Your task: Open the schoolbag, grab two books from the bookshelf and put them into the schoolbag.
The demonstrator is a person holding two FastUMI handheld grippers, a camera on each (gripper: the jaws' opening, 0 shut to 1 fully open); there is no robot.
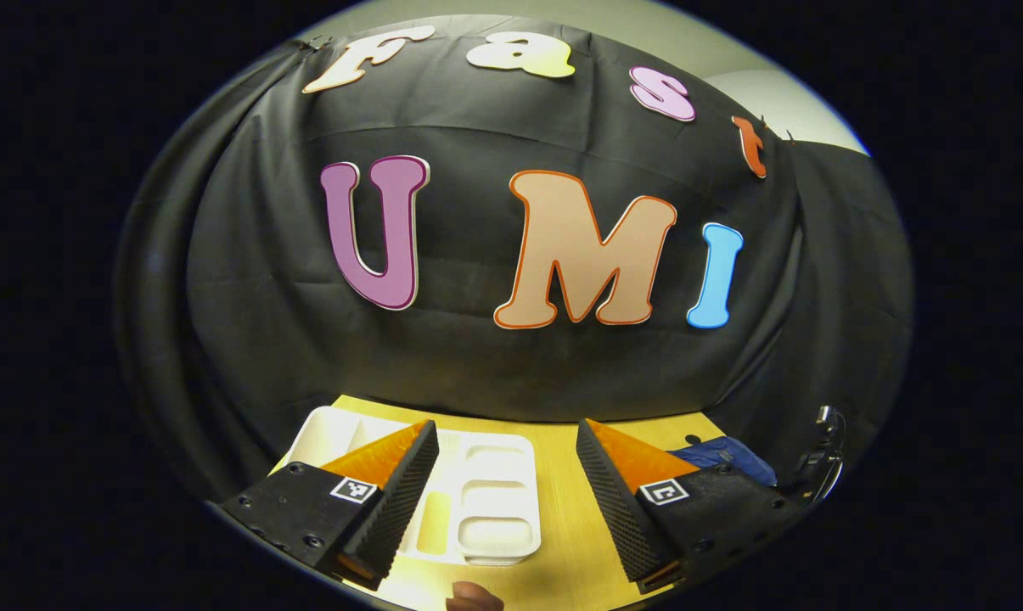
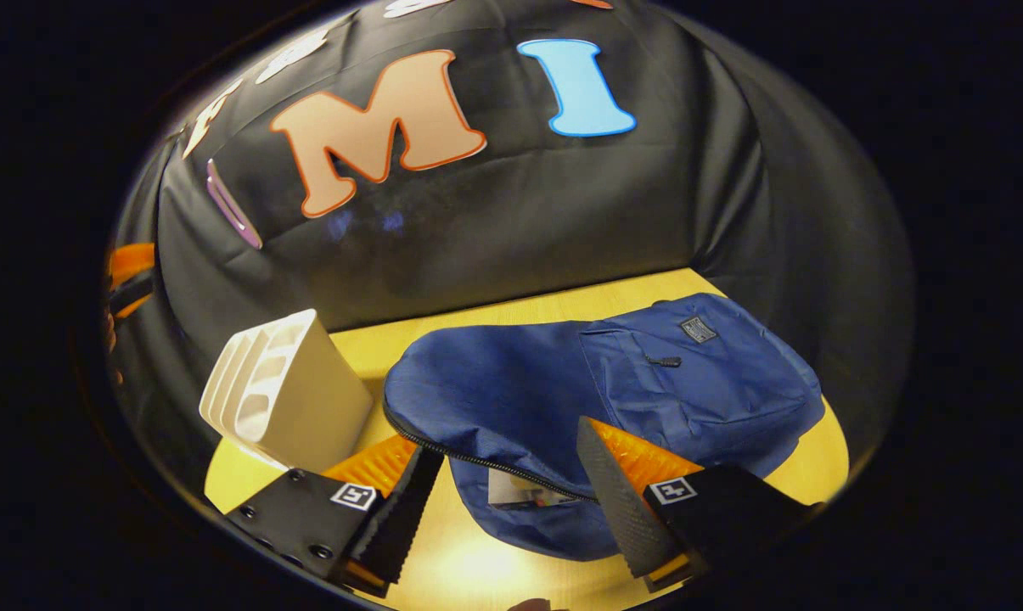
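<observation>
Both my jaws hang open and empty above the surface [image 2: 511, 310], my right gripper [image 2: 507, 501] at the schoolbag [image 2: 604, 382]'s unzipped edge, bookshelf [image 2: 286, 390] just beside.

Dim booth, warm light from above; glare pools on the yellow table [image 2: 477, 568] near the lens. Both fisheye views bend hard at the edges, focus reasonably sharp.

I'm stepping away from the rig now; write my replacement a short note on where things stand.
Left gripper: open, holding nothing, above the white bookshelf.
Right gripper: open, holding nothing, at the schoolbag's mouth.
Blue schoolbag lies on the yellow table, unzipped; something like a book shows inside the opening.
Bookshelf stands left of the bag; its visible slots look empty.
Done: bag opened, at least one book apparently in. Left: confirm both books are inside.
</observation>
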